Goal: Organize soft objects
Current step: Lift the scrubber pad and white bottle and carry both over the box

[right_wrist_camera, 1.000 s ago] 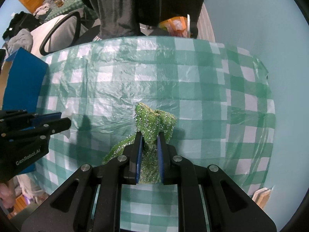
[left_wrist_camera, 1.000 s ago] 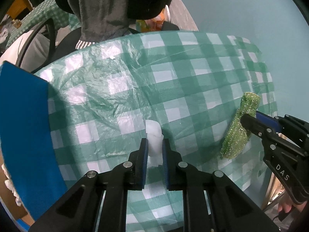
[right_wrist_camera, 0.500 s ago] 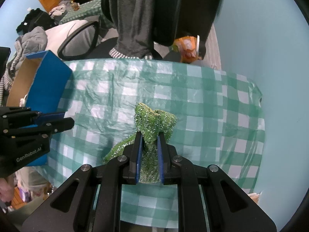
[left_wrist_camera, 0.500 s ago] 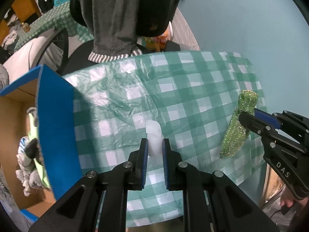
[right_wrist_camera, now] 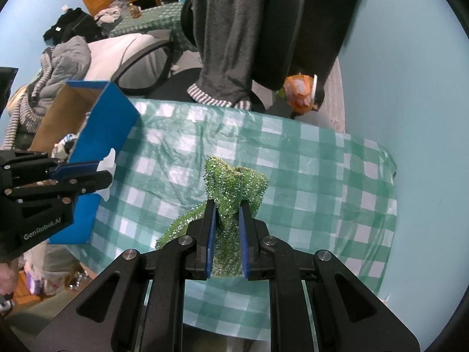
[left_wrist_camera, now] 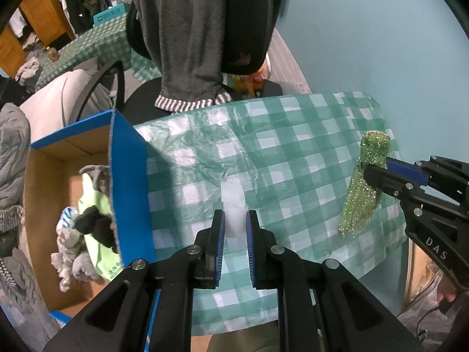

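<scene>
Left claw (left_wrist_camera: 236, 226) pinches a white soft piece (left_wrist_camera: 233, 205); right claw (right_wrist_camera: 227, 220) pinches the glittery green sock (right_wrist_camera: 234, 187), whose dangling end could snag the blue box (right_wrist_camera: 102, 135) wall.

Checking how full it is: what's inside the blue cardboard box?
Inside the blue cardboard box: a lime-green fabric item, a black piece and grey-white ones. Its near wall hides the rest.

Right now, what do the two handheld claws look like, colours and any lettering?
Both are black plastic with silver round screws and blue pads lining the fingers. The left claw carries white lettering reading GenRobot.AI on its side, seen from the right wrist view. The right claw shows white letters DAS in the left wrist view.
</scene>
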A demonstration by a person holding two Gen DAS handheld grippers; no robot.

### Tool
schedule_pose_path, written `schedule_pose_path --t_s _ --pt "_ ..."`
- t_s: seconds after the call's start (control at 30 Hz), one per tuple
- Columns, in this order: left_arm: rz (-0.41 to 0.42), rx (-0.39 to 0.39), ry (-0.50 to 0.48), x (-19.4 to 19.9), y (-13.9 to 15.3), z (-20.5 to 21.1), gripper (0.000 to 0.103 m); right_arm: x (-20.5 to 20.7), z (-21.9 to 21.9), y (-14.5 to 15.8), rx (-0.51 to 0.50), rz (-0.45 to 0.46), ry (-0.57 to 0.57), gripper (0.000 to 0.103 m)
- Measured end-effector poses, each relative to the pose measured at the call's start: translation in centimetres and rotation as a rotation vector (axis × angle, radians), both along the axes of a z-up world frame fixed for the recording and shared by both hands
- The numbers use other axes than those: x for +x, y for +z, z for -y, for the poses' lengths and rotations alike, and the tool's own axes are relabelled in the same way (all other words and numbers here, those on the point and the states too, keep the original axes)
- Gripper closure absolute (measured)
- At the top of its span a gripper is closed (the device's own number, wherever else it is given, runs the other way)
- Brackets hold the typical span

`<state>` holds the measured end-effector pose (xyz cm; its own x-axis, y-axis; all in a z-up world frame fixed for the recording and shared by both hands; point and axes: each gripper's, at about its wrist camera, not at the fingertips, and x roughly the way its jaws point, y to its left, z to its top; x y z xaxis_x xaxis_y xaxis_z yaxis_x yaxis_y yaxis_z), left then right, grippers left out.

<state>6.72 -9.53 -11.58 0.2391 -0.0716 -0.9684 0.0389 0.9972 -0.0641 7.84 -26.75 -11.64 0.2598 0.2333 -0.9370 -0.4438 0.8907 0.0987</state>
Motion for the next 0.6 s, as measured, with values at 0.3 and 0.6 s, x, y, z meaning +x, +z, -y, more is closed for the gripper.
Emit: schedule_pose_path --t_s 0.3,0.6 --pt "0.03 0.018 0.001 -1.2 1.7 -1.7 0.089 -0.4 -2.2 2.3 0.029 0.027 0.042 0.09" --pt "0.057 0.008 0.03 -2.1 3.0 -4.2 0.089 -0.7 -5.2 3.9 0.053 0.051 0.081 0.09"
